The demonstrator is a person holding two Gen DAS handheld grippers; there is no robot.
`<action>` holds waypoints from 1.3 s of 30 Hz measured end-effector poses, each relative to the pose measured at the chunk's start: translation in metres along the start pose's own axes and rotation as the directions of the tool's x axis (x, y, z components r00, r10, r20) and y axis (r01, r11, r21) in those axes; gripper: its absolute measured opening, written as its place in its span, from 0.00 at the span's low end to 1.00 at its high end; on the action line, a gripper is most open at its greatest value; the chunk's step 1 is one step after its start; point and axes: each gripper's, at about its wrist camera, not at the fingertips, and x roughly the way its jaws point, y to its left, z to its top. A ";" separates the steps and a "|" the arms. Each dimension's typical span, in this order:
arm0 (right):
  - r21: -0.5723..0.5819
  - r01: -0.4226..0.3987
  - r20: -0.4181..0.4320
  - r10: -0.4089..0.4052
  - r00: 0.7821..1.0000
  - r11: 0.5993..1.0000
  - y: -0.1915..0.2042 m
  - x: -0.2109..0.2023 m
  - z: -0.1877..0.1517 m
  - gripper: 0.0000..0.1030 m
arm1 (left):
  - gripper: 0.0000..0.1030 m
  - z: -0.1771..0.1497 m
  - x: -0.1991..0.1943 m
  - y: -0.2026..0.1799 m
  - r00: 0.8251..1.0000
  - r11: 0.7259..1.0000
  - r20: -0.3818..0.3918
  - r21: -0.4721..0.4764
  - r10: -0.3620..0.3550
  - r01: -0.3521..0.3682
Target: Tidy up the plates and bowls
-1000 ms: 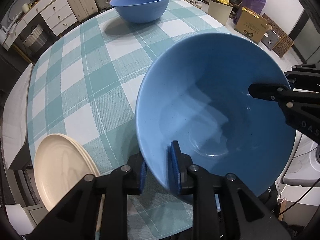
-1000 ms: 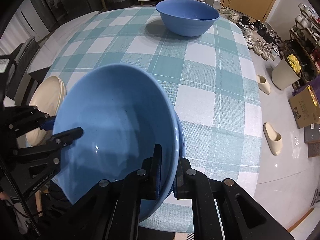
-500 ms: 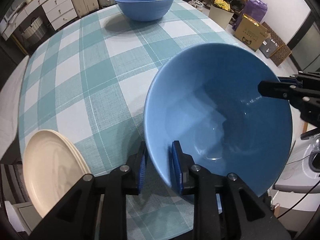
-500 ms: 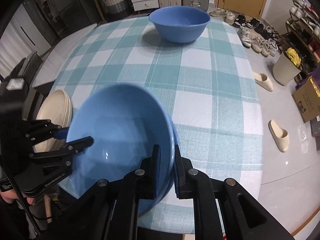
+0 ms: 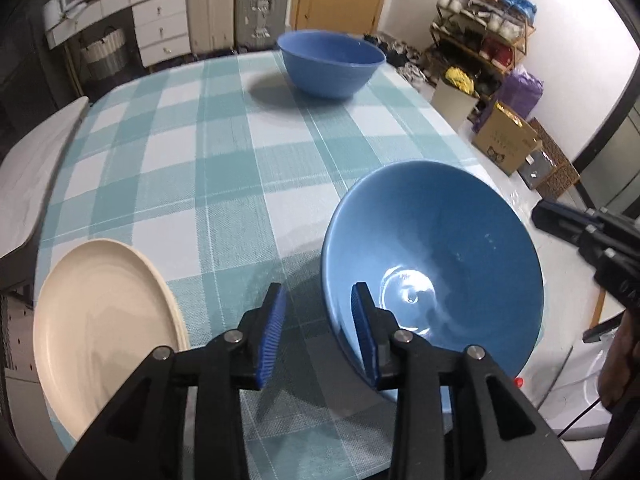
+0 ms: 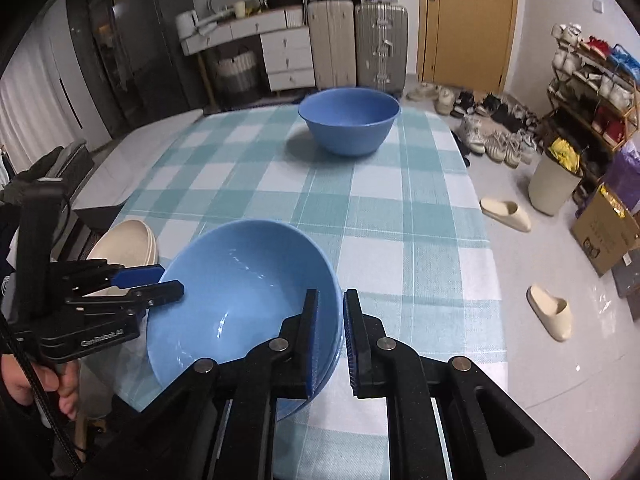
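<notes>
1. The table (image 5: 224,168), under a teal and white checked cloth, fills most of both views. I point both tools steeply down at its near edge.
2. The near blue bowl (image 5: 440,264) sits between my two grippers at that near edge. It is tilted, with its open side turned toward my left.
3. The far blue bowl (image 5: 332,64) stands upright at the far end of the table, well apart from everything else.
4. The cream plates (image 5: 100,328) lie stacked at the near left corner of the table, just beside my left gripper and apart from the near blue bowl.
5. My right gripper (image 6: 330,300) reaches in from the bowl's right side. Its jaws are drawn narrow and pinch the rim, one blue pad inside the bowl and the other outside.
6. My left gripper (image 5: 316,296) comes at the opposite side of the rim, and its jaws are opening. The bowl's wall stands between the pads close to the inner one, while the outer pad is clear of it, so this tool no longer clamps the bowl.
7. My left hand (image 6: 24,384) wraps the handle of the left gripper at the lower left of the right wrist view, fingers curled around it.
</notes>
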 end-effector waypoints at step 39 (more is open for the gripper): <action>0.064 -0.012 0.562 -0.026 0.827 0.998 0.037 -0.085 -0.091 0.99 | 1.00 -0.055 -0.101 -0.037 0.841 0.975 0.493 -0.109 0.224 -0.195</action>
